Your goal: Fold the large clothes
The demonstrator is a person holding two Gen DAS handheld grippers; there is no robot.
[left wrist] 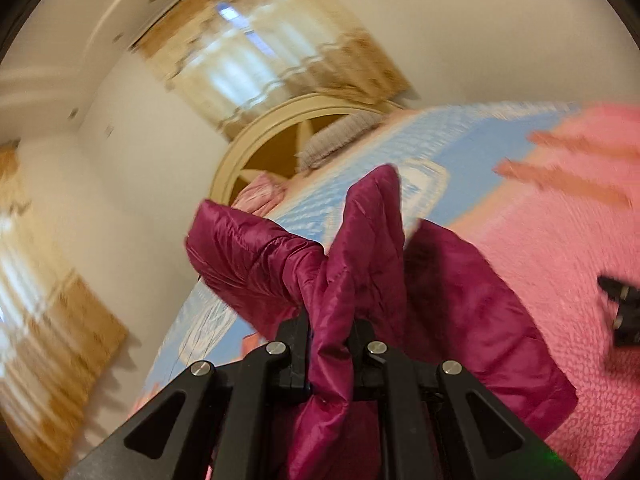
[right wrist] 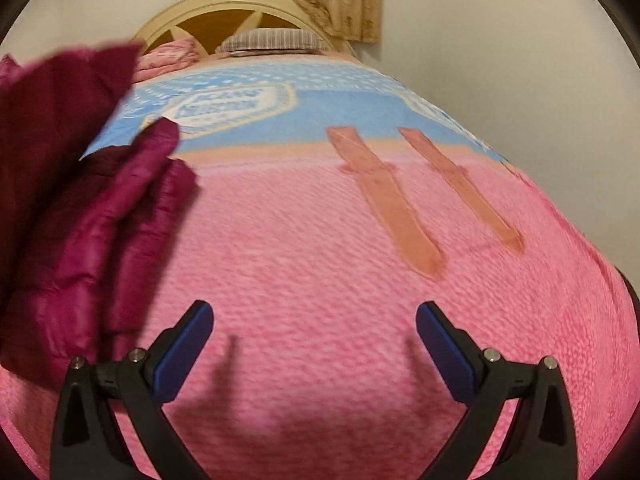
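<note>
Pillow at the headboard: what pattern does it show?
Thin grey stripes on the pillow, clearest in right wrist view.

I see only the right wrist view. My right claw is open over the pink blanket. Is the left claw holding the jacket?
Observer: Yes, the left claw is shut on a fold of the purple jacket.
Operator: Is the jacket lying flat on the bed?
Observer: Not where it is gripped; there the cloth stands up bunched between the fingers.
Operator: Can the left camera see my right claw?
Observer: Probably; a dark blurred part shows over the pink blanket.
</note>
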